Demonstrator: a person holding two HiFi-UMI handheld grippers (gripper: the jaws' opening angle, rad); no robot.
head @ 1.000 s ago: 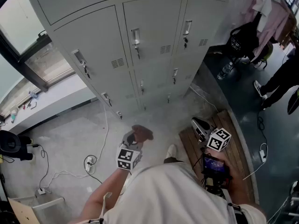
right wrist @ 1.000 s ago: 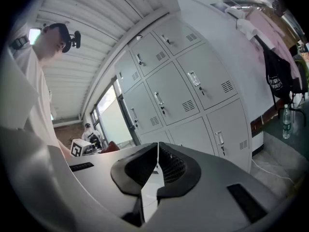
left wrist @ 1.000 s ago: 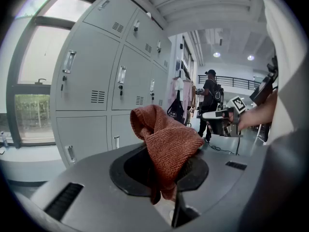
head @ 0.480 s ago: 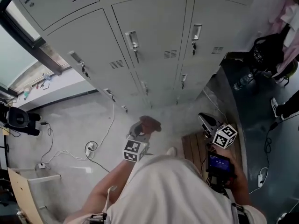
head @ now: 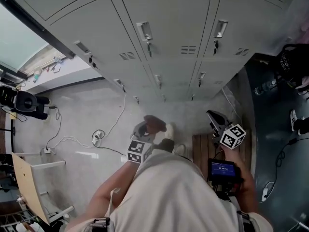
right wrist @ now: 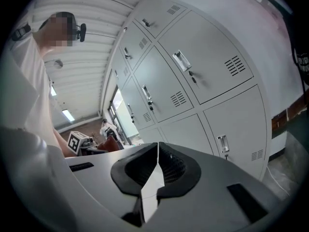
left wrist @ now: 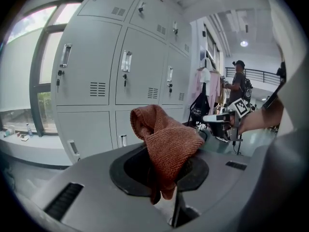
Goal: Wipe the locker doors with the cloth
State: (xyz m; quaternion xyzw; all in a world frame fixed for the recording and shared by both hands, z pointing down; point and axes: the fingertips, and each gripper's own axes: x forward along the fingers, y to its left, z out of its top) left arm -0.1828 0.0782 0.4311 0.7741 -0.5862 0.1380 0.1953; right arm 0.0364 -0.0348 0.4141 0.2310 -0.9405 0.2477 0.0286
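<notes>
Before the grey locker doors [head: 169, 37], the left gripper [left wrist: 161, 187] clamps a rust-red cloth [left wrist: 166, 144], well apart from the metal. Pinched only at its lower edge, it may slip free mid-wipe — the right gripper [right wrist: 155, 175] rides closed, empty.

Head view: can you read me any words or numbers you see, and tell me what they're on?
Nothing here can be read.
Black bag: white print, too blurred to read.
Small screen: light marks, too small to read.
Marker cube: only black-and-white squares, no letters.
Locker doors: no labels or numbers show.
</notes>
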